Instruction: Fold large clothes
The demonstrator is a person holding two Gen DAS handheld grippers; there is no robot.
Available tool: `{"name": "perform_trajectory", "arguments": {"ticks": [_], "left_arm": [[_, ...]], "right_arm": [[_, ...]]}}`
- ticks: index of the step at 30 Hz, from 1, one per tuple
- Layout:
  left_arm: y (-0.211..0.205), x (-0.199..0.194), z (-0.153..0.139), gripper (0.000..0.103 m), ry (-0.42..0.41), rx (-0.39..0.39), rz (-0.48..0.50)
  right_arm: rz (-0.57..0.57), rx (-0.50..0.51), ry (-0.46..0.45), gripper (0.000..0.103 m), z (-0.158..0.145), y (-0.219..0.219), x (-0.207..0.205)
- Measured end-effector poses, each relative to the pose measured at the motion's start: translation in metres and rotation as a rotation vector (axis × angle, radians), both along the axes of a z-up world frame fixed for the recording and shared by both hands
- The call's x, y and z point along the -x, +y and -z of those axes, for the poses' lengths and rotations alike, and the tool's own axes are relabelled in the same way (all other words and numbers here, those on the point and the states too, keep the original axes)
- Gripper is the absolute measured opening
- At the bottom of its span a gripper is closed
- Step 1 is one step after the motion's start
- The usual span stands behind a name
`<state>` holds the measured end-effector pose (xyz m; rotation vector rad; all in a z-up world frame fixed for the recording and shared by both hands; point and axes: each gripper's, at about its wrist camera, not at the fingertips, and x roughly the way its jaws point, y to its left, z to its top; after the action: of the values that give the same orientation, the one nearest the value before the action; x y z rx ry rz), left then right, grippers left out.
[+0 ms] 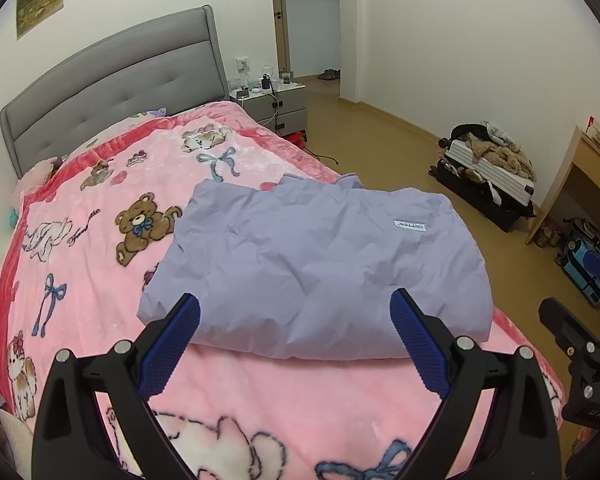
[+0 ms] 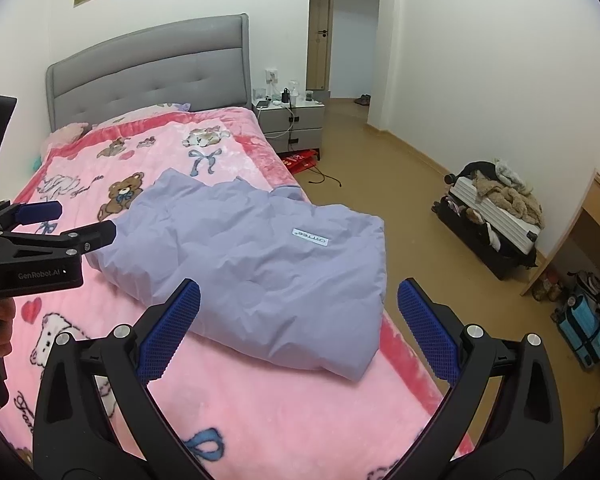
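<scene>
Folded lilac jacket [image 1: 320, 264] lying on the pink bed, both grippers held above it with nothing in them.

The jacket's long axis runs across the blanket [image 1: 100, 208], its collar end toward the grey headboard [image 1: 112, 92] and its white label [image 2: 310, 237] on the side away from the headboard's wall, near the mattress edge. The left gripper [image 1: 296, 340] has its fingers spread wide, off the cloth; the right gripper [image 2: 298, 330] is likewise spread and holds nothing. Beside the headboard stands a cluttered nightstand [image 2: 290, 120]; farther from it, across the tan floor [image 2: 400, 208], an open suitcase [image 2: 492, 216] lies against the white wall.
</scene>
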<state>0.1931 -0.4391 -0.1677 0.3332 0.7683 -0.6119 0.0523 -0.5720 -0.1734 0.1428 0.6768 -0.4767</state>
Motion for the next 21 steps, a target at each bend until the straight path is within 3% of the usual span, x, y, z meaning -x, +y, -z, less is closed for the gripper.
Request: {"name": "perform_trajectory", "arguments": {"ticks": [21], "left_arm": [[-0.005,0.0082,-0.0077,0.094,-0.036,-0.031,0.025]], "right_arm": [[-0.007,-0.027,-0.023,0.095,-0.0071,-0.0047,-0.001]]}}
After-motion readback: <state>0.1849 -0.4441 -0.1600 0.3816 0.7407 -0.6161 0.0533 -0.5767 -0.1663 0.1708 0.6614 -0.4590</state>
